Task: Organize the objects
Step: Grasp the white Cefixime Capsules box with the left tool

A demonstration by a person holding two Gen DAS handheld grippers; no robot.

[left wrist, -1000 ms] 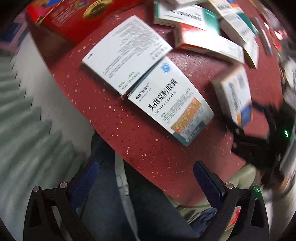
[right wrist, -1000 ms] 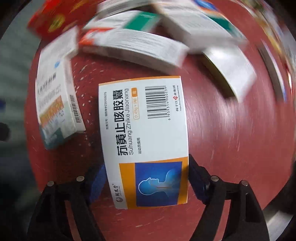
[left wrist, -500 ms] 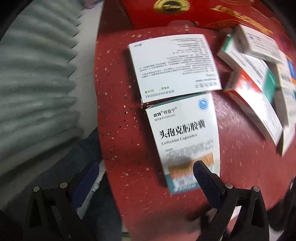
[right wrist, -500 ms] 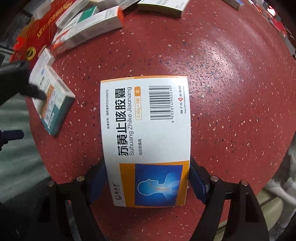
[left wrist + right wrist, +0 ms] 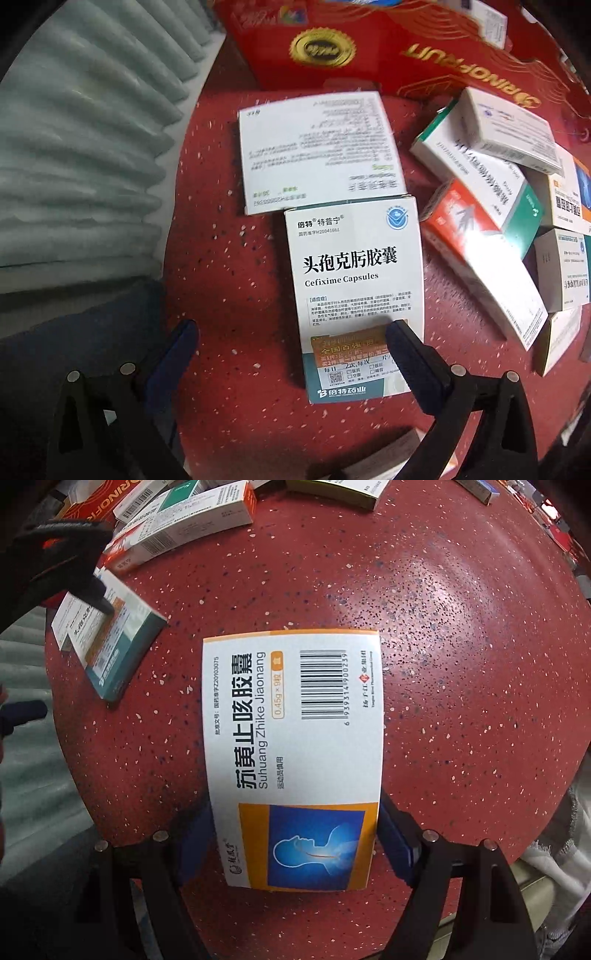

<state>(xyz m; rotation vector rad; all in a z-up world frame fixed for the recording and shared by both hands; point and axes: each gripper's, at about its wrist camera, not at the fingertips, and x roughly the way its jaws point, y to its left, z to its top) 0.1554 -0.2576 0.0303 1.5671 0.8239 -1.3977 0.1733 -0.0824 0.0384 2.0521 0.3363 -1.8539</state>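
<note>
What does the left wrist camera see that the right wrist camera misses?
Only the left view shows the white box with upside-down print beside the Cefixime box, and the gold seal on the big red box.

Only the right view shows the Suhuang Zhike box held between the right gripper's jaws.

Both show the Cefixime box, the left gripper with open jaws above it, and the speckled red table.
</note>
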